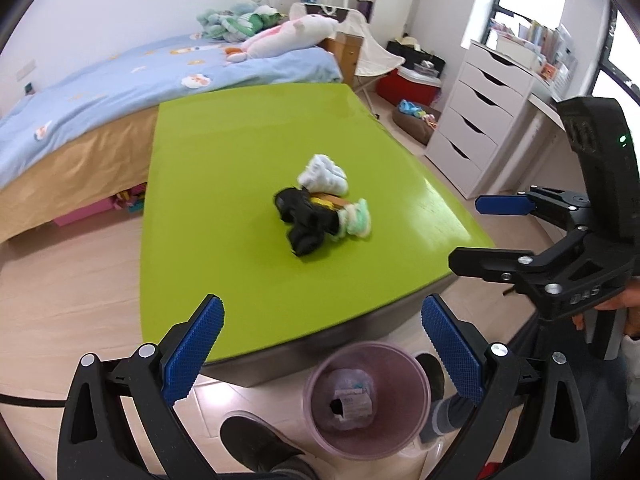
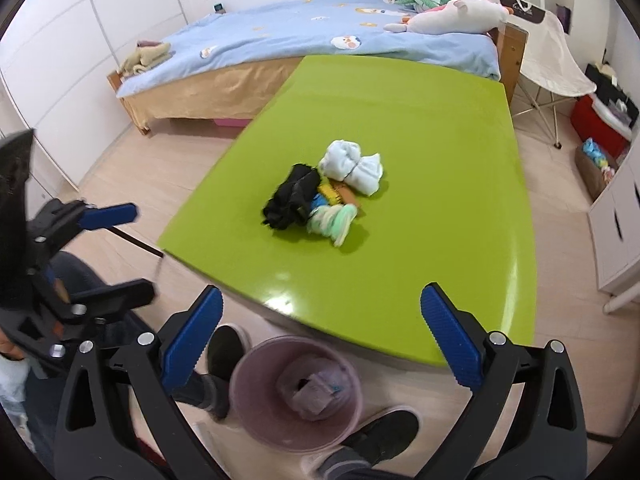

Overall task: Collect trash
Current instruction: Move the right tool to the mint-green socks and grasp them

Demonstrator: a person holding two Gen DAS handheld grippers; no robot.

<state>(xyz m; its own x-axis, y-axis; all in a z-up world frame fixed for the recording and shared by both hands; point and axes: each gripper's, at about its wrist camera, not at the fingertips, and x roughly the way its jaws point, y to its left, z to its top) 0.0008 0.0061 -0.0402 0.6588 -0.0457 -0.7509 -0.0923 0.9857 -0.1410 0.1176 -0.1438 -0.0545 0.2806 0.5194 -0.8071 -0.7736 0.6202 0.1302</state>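
Nearest to me, on the wooden floor by the person's dark shoes, stands a round translucent pink plastic bin (image 1: 366, 398), and some crumpled paper and wrappers lie at its bottom. The left gripper (image 1: 322, 346) hangs over the bin's far rim with its blue ribbed pads spread wide and nothing between them. The right gripper (image 2: 322, 344) hangs above the same bin (image 2: 298, 394) from the other side, also released and holding nothing.

Just behind the bin begins the bright lime-green glossy tabletop (image 1: 224, 184). Near its middle, well apart from both grippers and straight ahead of them, lies a small heap of trash (image 1: 322, 212): a black crumpled piece, a white-blue wad of soft material, a pale green and white bundle, and some yellow and orange scraps between them, all touching one another.

The left wrist view shows the right gripper from its side at the right edge, open, and beyond it a white chest of drawers (image 1: 480, 120). The right wrist view shows the heap (image 2: 324, 196) more from above, with a small blue scrap in it, and the left gripper at the left edge. Behind the tabletop stands a bed with a light blue blanket (image 2: 312, 36) and plush toys.
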